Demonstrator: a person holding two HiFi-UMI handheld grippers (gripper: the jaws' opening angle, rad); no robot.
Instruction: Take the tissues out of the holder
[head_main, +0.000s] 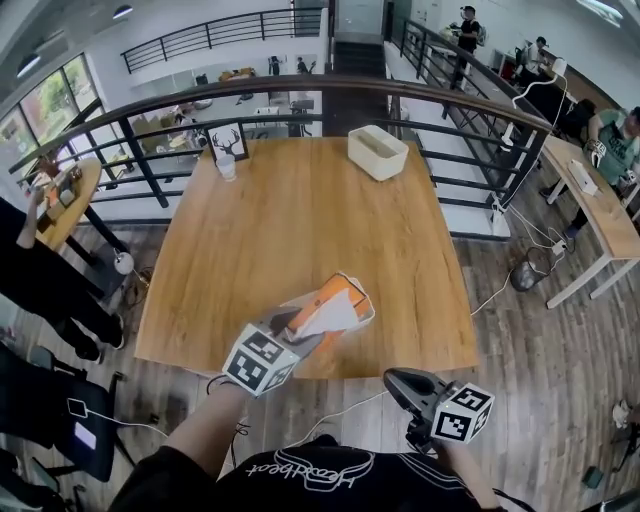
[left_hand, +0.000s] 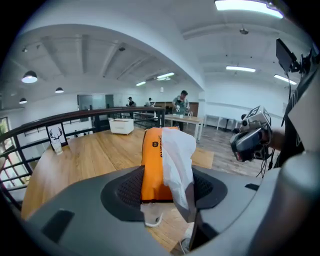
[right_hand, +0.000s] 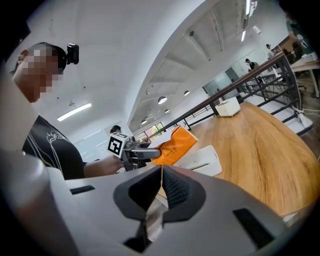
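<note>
Right gripper (right_hand: 161, 184): nearest to me, well short of the holder. Its jaws are together on nothing, so it is free to steady the holder if that starts to rise.
Left gripper (left_hand: 165, 189): raised just on my side of the holder and clamped across the near end of the orange tissue pack (left_hand: 152, 160), with a pad on each flat side. I judge the hold good enough. The pack looks soft and a harder squeeze would only buckle it.
Tissue pack: off the wood, tilted, just above the holder. I cannot tell whether its far end is quite clear of the holder.
Loose tissue (left_hand: 178, 157): a white sheet drapes down one side of the pack, above the holder. It could catch on the holder's slot, so I want a slow, straight lift with no twisting.
Holder (right_hand: 202, 161): white, flat and slotted, lying on the wooden table (head_main: 300, 210) under the pack. It looks light. If it drags along, I pin it with the right gripper.
Set-down spot: bare wood just beside the holder looks the safest place for the pack.
Beyond the holder: a white box (head_main: 377, 152), a framed deer picture (head_main: 227, 141) and a small cup (head_main: 227, 167) stand well apart from it. They are no hindrance.
</note>
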